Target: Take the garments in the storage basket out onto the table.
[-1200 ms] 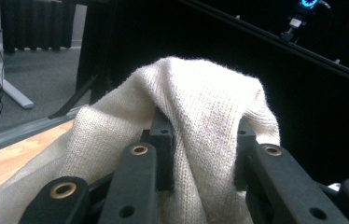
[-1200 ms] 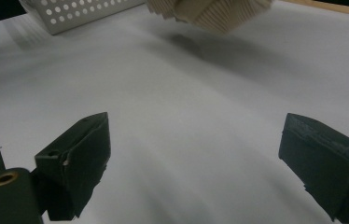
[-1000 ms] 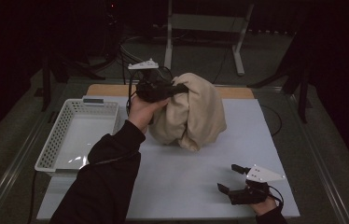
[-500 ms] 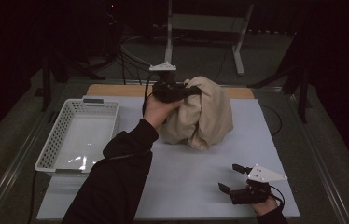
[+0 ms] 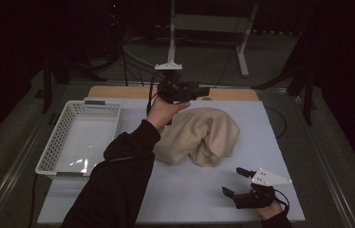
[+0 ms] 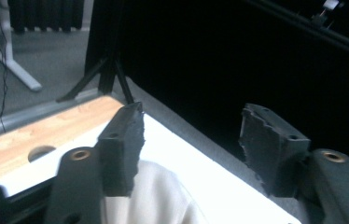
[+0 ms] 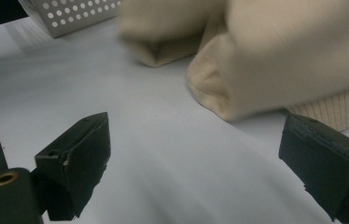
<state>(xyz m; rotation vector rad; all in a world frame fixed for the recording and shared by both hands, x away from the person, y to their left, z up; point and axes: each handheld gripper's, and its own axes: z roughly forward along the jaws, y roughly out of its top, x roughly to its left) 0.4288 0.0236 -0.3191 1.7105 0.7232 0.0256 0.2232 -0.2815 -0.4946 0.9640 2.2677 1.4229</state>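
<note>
The table [image 5: 261, 114] filled mid-frame, a cream cloth [image 5: 199, 135] heaped at its centre, unfolded. An empty basket [image 5: 78, 137] sat left of it. The left gripper [image 5: 199, 90] hovered above the cloth, jaws apart, holding nothing. At lower right the right gripper [image 5: 236, 183] rested, jaws wide. Seemingly everything remained undone.

basket [image 5: 92, 130] left on table [image 5: 270, 142] | cloth [image 5: 199, 135] centre, right of basket
</note>
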